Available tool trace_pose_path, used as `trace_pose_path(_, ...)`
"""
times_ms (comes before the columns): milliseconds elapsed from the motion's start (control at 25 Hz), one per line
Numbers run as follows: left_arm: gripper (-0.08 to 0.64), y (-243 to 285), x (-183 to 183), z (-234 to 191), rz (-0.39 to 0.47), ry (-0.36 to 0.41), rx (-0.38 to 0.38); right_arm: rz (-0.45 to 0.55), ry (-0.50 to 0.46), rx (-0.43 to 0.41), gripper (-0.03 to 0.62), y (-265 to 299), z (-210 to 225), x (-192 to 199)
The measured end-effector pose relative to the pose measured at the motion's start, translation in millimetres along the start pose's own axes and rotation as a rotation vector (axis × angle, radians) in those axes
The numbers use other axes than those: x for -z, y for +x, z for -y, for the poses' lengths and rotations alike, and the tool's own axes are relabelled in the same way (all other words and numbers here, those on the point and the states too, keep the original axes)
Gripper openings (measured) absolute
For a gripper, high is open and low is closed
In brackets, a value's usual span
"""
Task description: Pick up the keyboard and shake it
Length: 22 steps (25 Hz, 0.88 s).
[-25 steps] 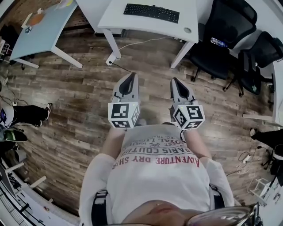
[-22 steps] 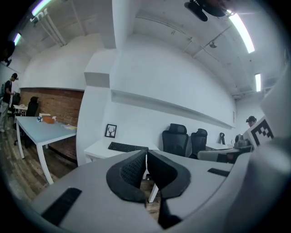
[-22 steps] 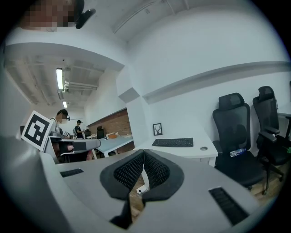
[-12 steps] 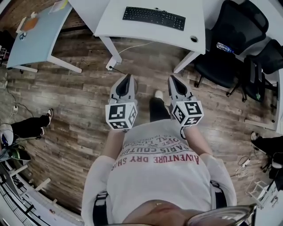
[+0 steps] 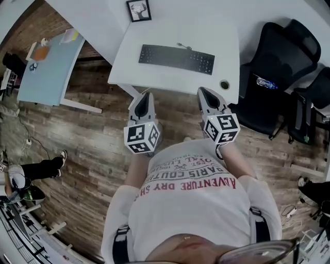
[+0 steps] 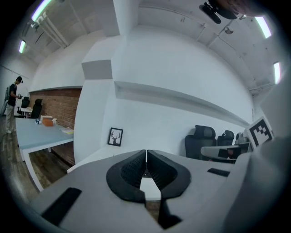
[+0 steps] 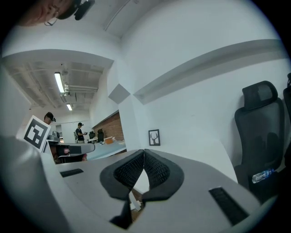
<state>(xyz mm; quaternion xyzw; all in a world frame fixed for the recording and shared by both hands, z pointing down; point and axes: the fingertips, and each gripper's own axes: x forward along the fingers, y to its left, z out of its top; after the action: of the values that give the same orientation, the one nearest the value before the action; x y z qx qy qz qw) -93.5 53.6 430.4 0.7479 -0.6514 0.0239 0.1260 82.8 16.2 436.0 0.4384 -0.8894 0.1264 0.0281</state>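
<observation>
Left gripper [image 5: 145,95] and right gripper [image 5: 204,92] jaws were both shut and empty. Keyboard [image 5: 176,58] lay ahead of the jaws on the table [image 5: 126,72]. Risk: arriving shut, they'd shove it, not grip.

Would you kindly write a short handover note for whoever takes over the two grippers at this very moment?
Left gripper: shut, empty, tips at the near edge of the white desk.
Right gripper: shut, empty, beside it at the same edge.
Keyboard: flat on the desk ahead of both grippers, untouched; a framed picture stands behind it.
Done: nothing on the keyboard yet.
Left: open both jaws, grip the keyboard, lift it, shake it.
</observation>
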Motion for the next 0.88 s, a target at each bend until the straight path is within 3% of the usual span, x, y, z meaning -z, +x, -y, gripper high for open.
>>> trace_pose_path(200,0.029,67,-4,2,-0.049,-0.01,-0.011,-0.037,0.047,0.035,0.025,40,66,-9)
trace_pose_path(440,0.029,122,15,-6,-0.122,-0.019,0.025,-0.088,0.087,0.082,0.023,72,105,12)
trace_pose_path(680,0.029,184,18,-23,-0.169,-0.019,0.098,-0.119,0.115,0.141,0.025,101,136,15)
trace_pose_path(880,0.029,247,28,-47,-0.265,-0.036,0.21,-0.143,0.123,0.257,0.025,128,165,17)
